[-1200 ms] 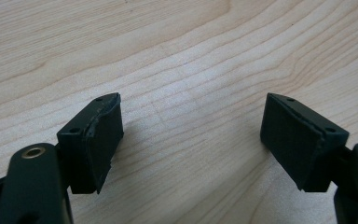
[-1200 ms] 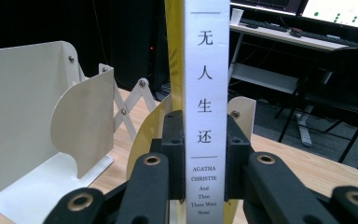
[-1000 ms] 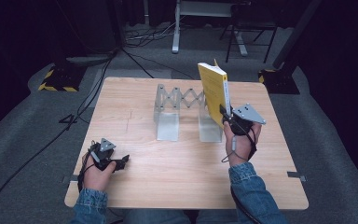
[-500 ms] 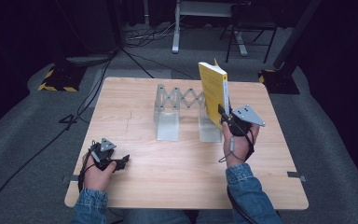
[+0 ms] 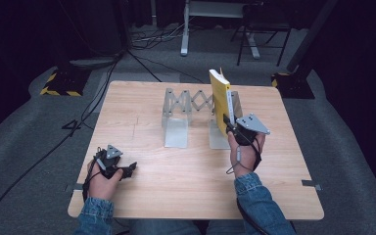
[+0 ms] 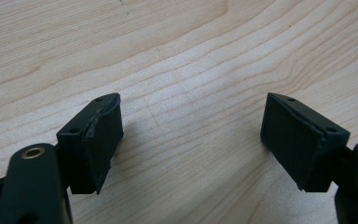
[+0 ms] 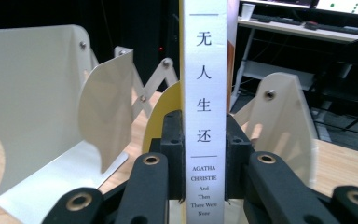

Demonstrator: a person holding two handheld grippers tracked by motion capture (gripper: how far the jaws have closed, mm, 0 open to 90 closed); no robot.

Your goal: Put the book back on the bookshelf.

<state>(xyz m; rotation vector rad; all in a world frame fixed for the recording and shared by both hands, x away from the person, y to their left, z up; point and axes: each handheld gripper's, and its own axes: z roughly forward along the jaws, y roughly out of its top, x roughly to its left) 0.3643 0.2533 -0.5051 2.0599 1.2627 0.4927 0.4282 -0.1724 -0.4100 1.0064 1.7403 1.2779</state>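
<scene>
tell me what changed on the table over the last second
Almost nothing moved. The right claw stays shut on the spine of the yellow book, held upright at the right end of the folding metal book rack; it may have edged slightly, too little to be sure. The left claw still rests open on the wooden table, holding nothing.

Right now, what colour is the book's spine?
White with black lettering; the book shows best in the right gripper view.

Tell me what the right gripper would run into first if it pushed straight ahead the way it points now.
Likely the expandable metal bookend rack. The right gripper is shut on the upright yellow book, which leads into the rack; its right end plate stands just beyond. Depth is hard to judge.
</scene>
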